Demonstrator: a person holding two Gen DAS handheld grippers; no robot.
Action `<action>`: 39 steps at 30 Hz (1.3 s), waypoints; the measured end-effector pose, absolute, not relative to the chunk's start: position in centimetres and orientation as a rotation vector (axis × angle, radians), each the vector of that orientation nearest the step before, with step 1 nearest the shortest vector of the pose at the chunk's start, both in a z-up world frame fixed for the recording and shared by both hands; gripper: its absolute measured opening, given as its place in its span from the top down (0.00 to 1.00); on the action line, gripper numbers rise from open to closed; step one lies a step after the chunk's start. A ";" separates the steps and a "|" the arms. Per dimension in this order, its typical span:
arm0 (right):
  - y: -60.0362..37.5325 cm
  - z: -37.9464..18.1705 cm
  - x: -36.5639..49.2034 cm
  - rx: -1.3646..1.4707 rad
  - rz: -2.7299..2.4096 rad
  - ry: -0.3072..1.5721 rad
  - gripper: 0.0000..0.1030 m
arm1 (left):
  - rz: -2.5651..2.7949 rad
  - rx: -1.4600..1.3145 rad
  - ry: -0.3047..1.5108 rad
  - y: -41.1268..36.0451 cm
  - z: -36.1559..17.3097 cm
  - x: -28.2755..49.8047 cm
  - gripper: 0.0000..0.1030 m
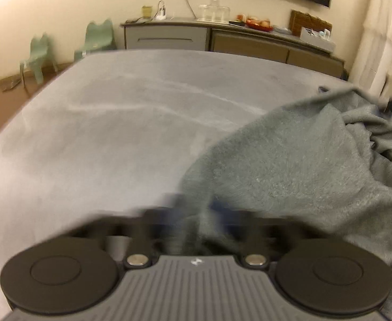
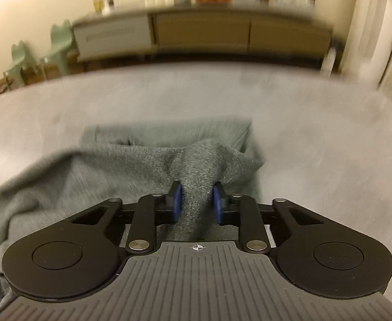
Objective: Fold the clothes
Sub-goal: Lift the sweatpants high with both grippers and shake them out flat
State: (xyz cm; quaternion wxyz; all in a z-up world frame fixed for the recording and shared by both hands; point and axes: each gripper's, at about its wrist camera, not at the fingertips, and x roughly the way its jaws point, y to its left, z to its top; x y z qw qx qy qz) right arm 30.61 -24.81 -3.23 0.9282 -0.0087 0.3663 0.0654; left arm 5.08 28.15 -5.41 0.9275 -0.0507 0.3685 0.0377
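Early stage: your right claw (image 2: 196, 203) pinches a ridge of the grey garment (image 2: 142, 160); left claw (image 1: 196, 222) is blurred, grip unclear; garment lies crumpled mid-surface (image 2: 316, 133); no clean fold visible yet.

Grey fleece garment (image 2: 110, 165), rumpled, lies on the grey surface (image 2: 316, 147); one bunched fold stands raised, fuzzy inner side showing.

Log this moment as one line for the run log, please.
stage: fold in progress | right gripper: shut on garment | left gripper: blurred, fabric between fingers | surface: grey table
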 end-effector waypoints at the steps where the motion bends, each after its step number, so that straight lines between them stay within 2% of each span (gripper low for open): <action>1: -25.5 -1.3 29.6 -0.005 0.126 0.675 0.82 | 0.084 -0.094 0.699 28.2 -4.0 5.0 0.93; 6: -29.5 12.2 21.4 -0.016 0.050 0.223 0.83 | 0.101 -0.115 0.397 29.0 7.8 4.7 0.93; 9: -31.4 19.0 18.1 0.004 -0.012 0.051 0.83 | 0.083 -0.090 0.273 27.9 15.1 5.7 0.93; 11: -32.0 21.8 17.8 0.003 -0.062 0.012 0.82 | 0.087 -0.058 0.231 26.8 18.9 6.9 0.93; 14: -31.8 22.4 21.3 -0.038 -0.131 0.075 0.80 | 0.093 -0.033 0.296 25.4 21.3 11.3 0.92; 16: -31.6 20.3 24.8 -0.073 -0.186 0.162 0.75 | 0.123 -0.028 0.360 24.6 20.6 15.0 0.92; 18: -31.5 17.2 28.5 -0.111 -0.245 0.275 0.40 | 0.190 0.015 0.451 23.6 17.0 19.5 0.85; 19: -31.7 14.8 30.0 -0.135 -0.269 0.375 0.20 | 0.215 0.046 0.510 23.4 14.7 21.0 0.76; 20: -32.0 12.7 30.8 -0.147 -0.288 0.449 0.27 | 0.269 0.080 0.573 23.2 12.0 21.9 0.75; 21: -32.5 10.9 30.6 -0.135 -0.298 0.481 0.29 | 0.295 0.084 0.595 23.4 9.9 21.5 0.75; 23: -34.1 7.6 28.7 -0.065 -0.273 0.507 0.17 | 0.302 0.045 0.616 24.4 6.4 19.4 0.60; 27: -38.9 1.4 23.0 0.032 -0.180 0.577 0.15 | 0.260 -0.093 0.635 27.3 1.3 11.9 0.52; 30: -42.5 -3.0 20.2 0.069 -0.225 0.626 0.15 | 0.207 -0.134 0.669 28.7 -1.0 7.7 0.49; 31: -43.5 -4.0 19.6 0.092 -0.246 0.635 0.15 | 0.190 -0.143 0.681 28.9 -1.8 6.6 0.45; 34: -45.1 -6.4 18.9 0.171 -0.230 0.661 0.15 | 0.189 -0.115 0.697 29.1 -2.4 7.0 0.44; 36: -44.4 -6.1 19.6 0.148 -0.208 0.642 0.15 | 0.198 -0.085 0.692 28.4 -2.5 8.9 0.42; 39: -42.6 -4.5 22.7 0.054 -0.193 0.568 0.09 | 0.221 -0.054 0.671 28.1 -1.4 12.9 0.30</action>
